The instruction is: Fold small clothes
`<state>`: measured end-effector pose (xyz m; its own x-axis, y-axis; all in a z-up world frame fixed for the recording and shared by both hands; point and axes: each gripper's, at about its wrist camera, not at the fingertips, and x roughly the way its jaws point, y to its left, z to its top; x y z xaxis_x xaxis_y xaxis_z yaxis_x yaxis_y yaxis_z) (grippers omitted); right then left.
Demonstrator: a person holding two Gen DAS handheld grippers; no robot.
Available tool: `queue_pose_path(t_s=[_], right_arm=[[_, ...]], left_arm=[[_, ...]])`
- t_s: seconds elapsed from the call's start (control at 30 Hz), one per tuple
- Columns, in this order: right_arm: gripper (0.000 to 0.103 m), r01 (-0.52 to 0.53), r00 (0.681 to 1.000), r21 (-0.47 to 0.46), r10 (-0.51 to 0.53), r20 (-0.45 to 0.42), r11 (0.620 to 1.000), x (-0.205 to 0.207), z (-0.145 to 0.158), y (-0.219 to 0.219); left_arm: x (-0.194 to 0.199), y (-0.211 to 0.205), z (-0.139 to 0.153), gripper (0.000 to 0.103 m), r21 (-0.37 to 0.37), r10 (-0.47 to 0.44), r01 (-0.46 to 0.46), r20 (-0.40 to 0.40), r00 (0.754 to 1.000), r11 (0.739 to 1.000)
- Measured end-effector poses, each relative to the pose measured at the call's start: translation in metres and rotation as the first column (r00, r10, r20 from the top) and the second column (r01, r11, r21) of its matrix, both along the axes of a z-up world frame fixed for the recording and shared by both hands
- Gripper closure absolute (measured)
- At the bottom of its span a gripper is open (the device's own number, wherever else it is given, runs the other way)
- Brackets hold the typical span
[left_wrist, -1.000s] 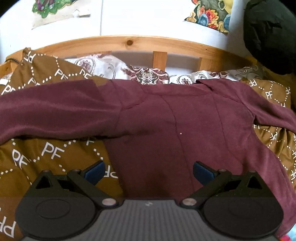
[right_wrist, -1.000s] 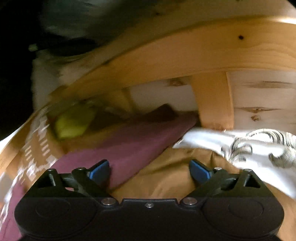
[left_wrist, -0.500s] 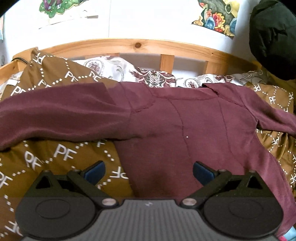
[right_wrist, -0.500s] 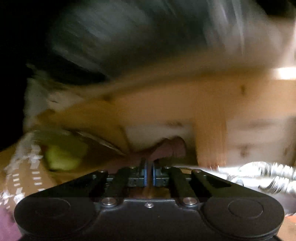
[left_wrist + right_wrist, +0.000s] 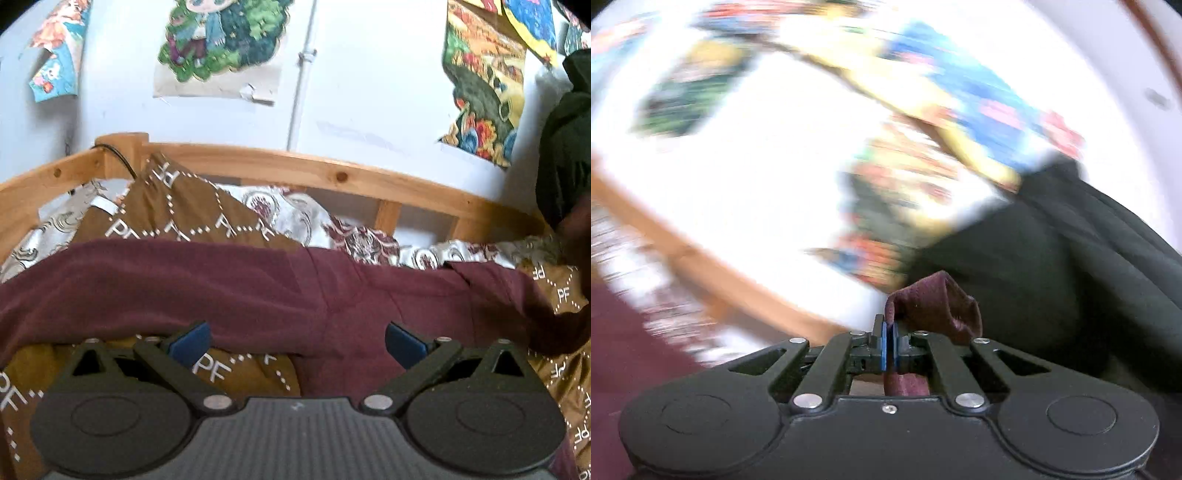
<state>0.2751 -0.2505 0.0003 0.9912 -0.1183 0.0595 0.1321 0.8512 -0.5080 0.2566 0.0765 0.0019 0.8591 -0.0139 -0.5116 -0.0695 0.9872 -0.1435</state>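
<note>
A maroon long-sleeved shirt (image 5: 258, 288) lies spread across the brown patterned bedcover (image 5: 221, 373), its left sleeve stretched out to the left. My left gripper (image 5: 297, 338) hovers open over the shirt's lower part, with nothing between its blue pads. In the right wrist view my right gripper (image 5: 890, 345) is shut on a fold of the maroon shirt's cloth (image 5: 938, 302), which bunches up past the fingertips. That view is tilted and heavily blurred. At the right edge of the left wrist view the shirt's right sleeve (image 5: 554, 325) rises off the bed.
A wooden bed rail (image 5: 295, 162) runs behind the bed, with patterned white pillows (image 5: 295, 218) against it. Posters (image 5: 221, 37) hang on the white wall. A dark green garment (image 5: 1052, 277) hangs at the right.
My right gripper shut on the shirt's cloth and swung up and rolled, lifting the cloth. My left gripper rose and tipped up, staying open.
</note>
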Motion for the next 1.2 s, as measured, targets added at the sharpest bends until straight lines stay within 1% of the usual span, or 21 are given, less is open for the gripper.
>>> queue_pose_path(t_s=[0.07, 0.1, 0.2, 0.33, 0.4, 0.5, 0.53, 0.57, 0.6, 0.63, 0.67, 0.7, 0.73, 0.8, 0.87, 0.9, 0.97, 1.0, 1.07, 1.13, 1.2], right_arm=[[0.101, -0.13, 0.989, -0.069, 0.124, -0.083, 0.989, -0.006, -0.023, 0.036], [0.101, -0.181, 0.978, -0.101, 0.169, -0.12, 0.978, -0.023, -0.032, 0.058], [0.101, -0.328, 0.931, -0.195, 0.281, -0.232, 0.924, -0.046, -0.073, 0.1], [0.101, -0.45, 0.866, -0.235, 0.356, -0.352, 0.862, -0.07, -0.107, 0.132], [0.101, -0.502, 0.835, -0.253, 0.387, -0.392, 0.827, -0.071, -0.113, 0.141], [0.101, -0.583, 0.783, -0.293, 0.428, -0.452, 0.758, -0.087, -0.126, 0.148], [0.099, -0.597, 0.773, -0.303, 0.431, -0.466, 0.743, -0.093, -0.128, 0.15], [0.092, -0.605, 0.766, -0.308, 0.433, -0.474, 0.734, -0.098, -0.13, 0.15], [0.078, -0.61, 0.761, -0.302, 0.434, -0.482, 0.733, -0.099, -0.128, 0.149], [0.07, -0.614, 0.751, -0.284, 0.435, -0.496, 0.737, -0.101, -0.125, 0.147], [0.053, -0.613, 0.746, -0.261, 0.437, -0.503, 0.746, -0.103, -0.12, 0.143], [0.042, -0.61, 0.743, -0.236, 0.441, -0.504, 0.756, -0.106, -0.115, 0.139], [0.039, -0.607, 0.739, -0.209, 0.448, -0.504, 0.767, -0.108, -0.109, 0.134], [0.026, -0.599, 0.729, -0.151, 0.458, -0.508, 0.786, -0.112, -0.097, 0.124], [0.018, -0.574, 0.723, -0.075, 0.462, -0.513, 0.815, -0.116, -0.084, 0.113], [0.013, -0.553, 0.724, -0.034, 0.46, -0.513, 0.832, -0.116, -0.078, 0.107], [0.006, -0.483, 0.737, 0.054, 0.439, -0.514, 0.874, -0.114, -0.067, 0.091], [0.004, -0.429, 0.754, 0.091, 0.412, -0.511, 0.899, -0.109, -0.062, 0.08], [0.004, -0.328, 0.787, 0.148, 0.357, -0.504, 0.933, -0.095, -0.055, 0.059], [0.004, -0.214, 0.814, 0.216, 0.296, -0.5, 0.953, -0.07, -0.049, 0.033], [0.005, -0.086, 0.833, 0.282, 0.225, -0.506, 0.955, -0.036, -0.048, 0.005]], left_arm=[[0.001, 0.004, 0.001, 0.001, -0.015, 0.004, -0.003, 0.0, 1.0, 1.0], [0.002, 0.006, 0.001, 0.001, -0.025, 0.005, -0.005, -0.001, 1.0, 1.0], [0.004, 0.01, -0.003, 0.001, -0.045, 0.014, -0.015, -0.008, 1.0, 0.999], [0.008, 0.013, -0.008, 0.001, -0.068, 0.009, -0.011, -0.02, 1.0, 0.998], [0.009, 0.015, -0.011, 0.001, -0.095, -0.002, -0.001, -0.029, 1.0, 0.996], [0.011, 0.016, -0.015, 0.001, -0.127, -0.013, 0.008, -0.04, 0.999, 0.992], [0.011, 0.015, -0.016, 0.001, -0.133, -0.02, 0.014, -0.044, 0.999, 0.991], [0.012, 0.015, -0.017, 0.001, -0.137, -0.028, 0.021, -0.049, 0.998, 0.99], [0.012, 0.014, -0.019, 0.001, -0.14, -0.037, 0.029, -0.055, 0.998, 0.99], [0.013, 0.013, -0.021, 0.001, -0.143, -0.049, 0.039, -0.064, 0.997, 0.989], [0.014, 0.011, -0.023, 0.001, -0.147, -0.062, 0.05, -0.075, 0.995, 0.988], [0.016, 0.008, -0.027, 0.001, -0.153, -0.08, 0.066, -0.091, 0.993, 0.986], [0.019, 0.005, -0.031, 0.001, -0.158, -0.098, 0.08, -0.109, 0.989, 0.984], [0.025, -0.004, -0.043, 0.001, -0.165, -0.13, 0.103, -0.166, 0.977, 0.981], [0.031, -0.012, -0.057, 0.001, -0.175, -0.164, 0.123, -0.241, 0.957, 0.977], [0.035, -0.017, -0.066, 0.001, -0.181, -0.185, 0.136, -0.288, 0.939, 0.974], [0.039, -0.026, -0.079, 0.001, -0.171, -0.196, 0.14, -0.373, 0.907, 0.975], [0.04, -0.03, -0.085, 0.001, -0.151, -0.188, 0.136, -0.414, 0.891, 0.979], [0.04, -0.037, -0.095, 0.001, -0.074, -0.152, 0.132, -0.476, 0.866, 0.988], [0.038, -0.046, -0.104, 0.001, 0.011, -0.122, 0.148, -0.505, 0.854, 0.989], [0.035, -0.053, -0.11, 0.001, 0.055, -0.115, 0.166, -0.516, 0.849, 0.985]])
